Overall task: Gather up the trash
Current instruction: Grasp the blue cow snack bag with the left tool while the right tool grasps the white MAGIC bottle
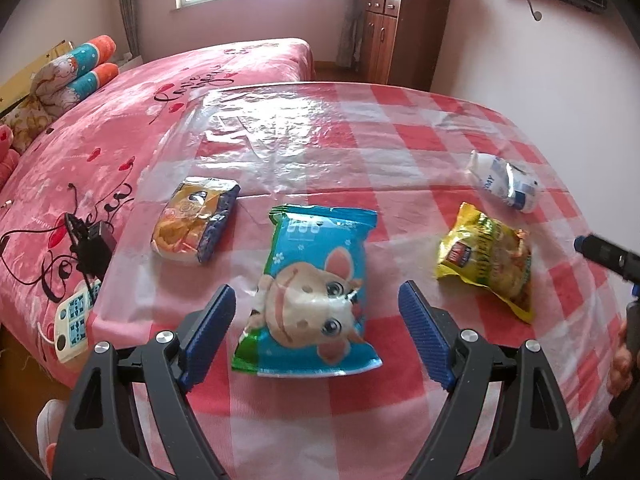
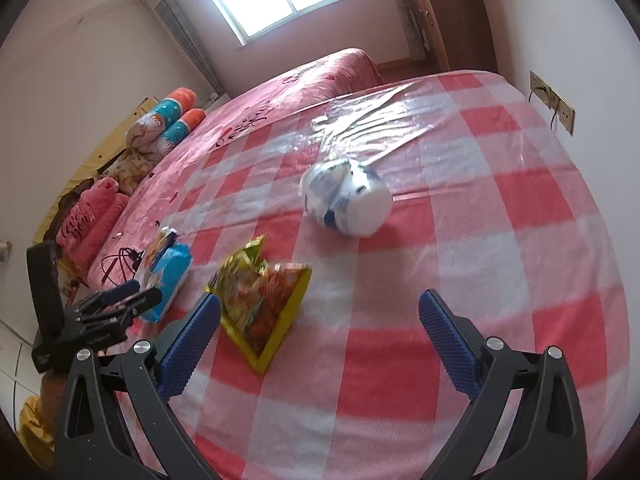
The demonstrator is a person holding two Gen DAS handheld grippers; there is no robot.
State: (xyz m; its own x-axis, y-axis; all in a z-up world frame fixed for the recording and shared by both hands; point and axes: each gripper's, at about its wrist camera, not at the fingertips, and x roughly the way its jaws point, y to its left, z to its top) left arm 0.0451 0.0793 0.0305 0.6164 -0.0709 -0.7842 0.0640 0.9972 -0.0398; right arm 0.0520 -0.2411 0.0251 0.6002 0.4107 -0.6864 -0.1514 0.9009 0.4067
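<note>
Jaws: left gripper point(image 1: 316, 308) spread either side of the near blue packet point(image 1: 310, 300); right gripper point(image 2: 320, 320) spread, holding nothing, yellow packet point(image 2: 266, 300) beside its left jaw. All on the checked desk point(image 1: 360, 420). Step: first pick, judged; next, close on blue packet. Farther: orange packet point(image 1: 194, 220) left, white wrapper point(image 1: 506, 182) far right. Print unreadable; bed point(image 1: 120, 128) script illegible.

blue packet point(image 1: 312, 296), yellow packet point(image 1: 486, 262), red-checked tablecloth point(image 1: 400, 404)
</note>
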